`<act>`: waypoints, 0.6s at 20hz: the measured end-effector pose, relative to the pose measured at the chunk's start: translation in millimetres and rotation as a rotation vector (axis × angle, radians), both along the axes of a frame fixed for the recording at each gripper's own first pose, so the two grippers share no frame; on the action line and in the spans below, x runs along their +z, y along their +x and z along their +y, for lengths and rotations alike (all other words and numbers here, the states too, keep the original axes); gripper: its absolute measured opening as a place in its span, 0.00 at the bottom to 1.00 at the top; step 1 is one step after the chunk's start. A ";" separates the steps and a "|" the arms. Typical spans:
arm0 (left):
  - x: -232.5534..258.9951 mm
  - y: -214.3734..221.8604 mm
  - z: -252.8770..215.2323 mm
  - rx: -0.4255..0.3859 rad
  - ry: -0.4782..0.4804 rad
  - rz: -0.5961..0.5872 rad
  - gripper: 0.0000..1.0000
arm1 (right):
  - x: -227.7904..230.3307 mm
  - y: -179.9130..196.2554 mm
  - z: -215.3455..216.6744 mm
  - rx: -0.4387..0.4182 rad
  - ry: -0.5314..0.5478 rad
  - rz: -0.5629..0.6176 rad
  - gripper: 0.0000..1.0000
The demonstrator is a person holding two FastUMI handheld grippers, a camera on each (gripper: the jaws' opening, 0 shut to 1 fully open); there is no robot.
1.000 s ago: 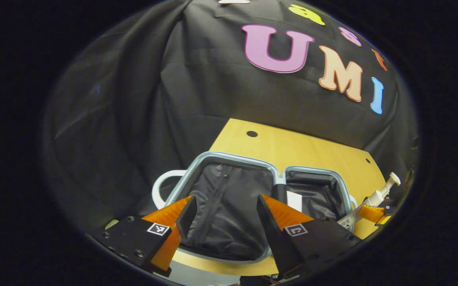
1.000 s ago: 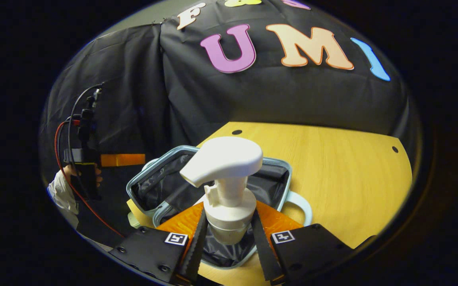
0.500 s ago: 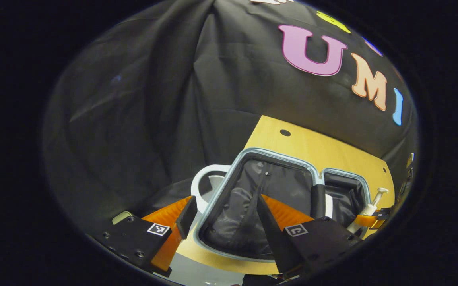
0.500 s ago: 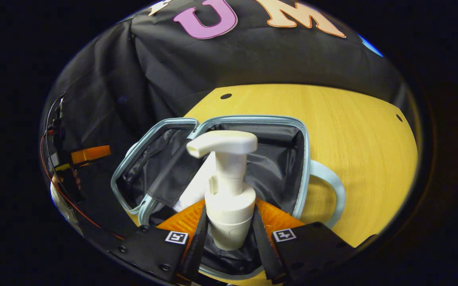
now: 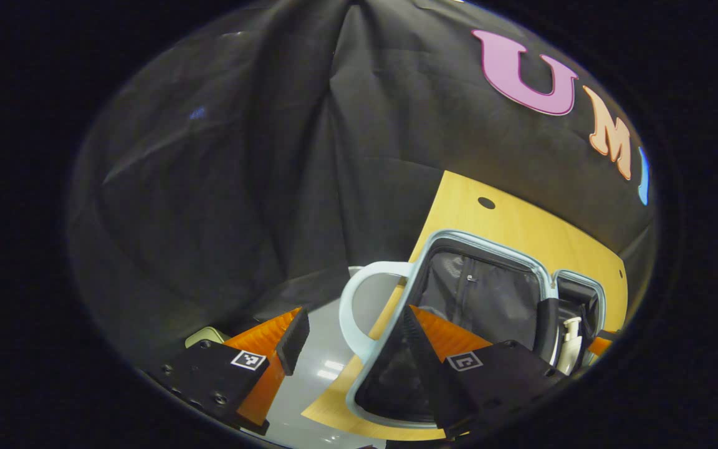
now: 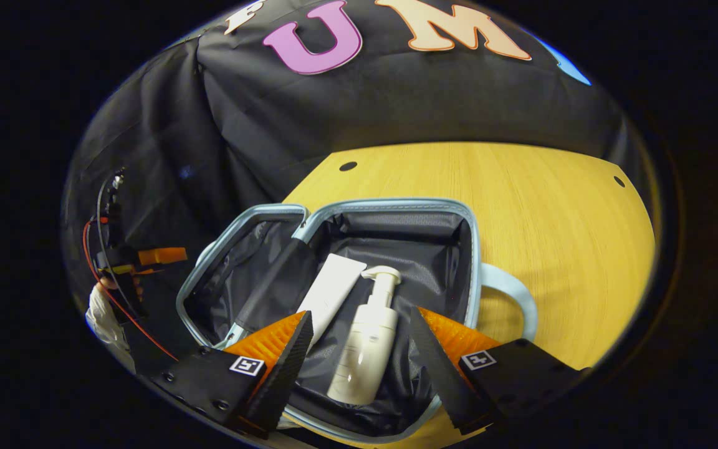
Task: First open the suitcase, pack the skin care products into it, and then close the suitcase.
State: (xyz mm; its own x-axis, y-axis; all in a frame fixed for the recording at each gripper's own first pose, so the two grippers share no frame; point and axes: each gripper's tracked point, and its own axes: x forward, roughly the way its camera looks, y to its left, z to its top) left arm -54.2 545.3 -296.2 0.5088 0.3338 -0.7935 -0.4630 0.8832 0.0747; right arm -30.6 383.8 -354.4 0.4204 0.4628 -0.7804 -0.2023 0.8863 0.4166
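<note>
Between the right gripper's (image 6: pixel 359 349) open jaws, the suitcase (image 6: pixel 475 249) lies open on the wooden bench (image 6: pixel 552 206). In its black fabric lining lie a white pump bottle (image 6: pixel 365 349) and tube (image 6: pixel 331 293). The left gripper's (image 5: pixel 349 337) jaws are open, empty, at the suitcase's rounded handle (image 5: pixel 349 305).

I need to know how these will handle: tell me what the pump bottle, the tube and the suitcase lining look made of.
Pump bottle: probably plastic, glossy, with a bright highlight near its base. Tube: likely soft plastic, matte, evenly white, flat-ended. Suitcase lining: thin dark synthetic fabric, seemingly, creased with a faint sheen.
</note>
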 end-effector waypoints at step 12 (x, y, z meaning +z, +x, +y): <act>-75.4 6.9 38.3 0.016 -0.026 0.222 0.87 | 40.6 37.4 -62.3 -0.187 -0.071 -0.159 0.98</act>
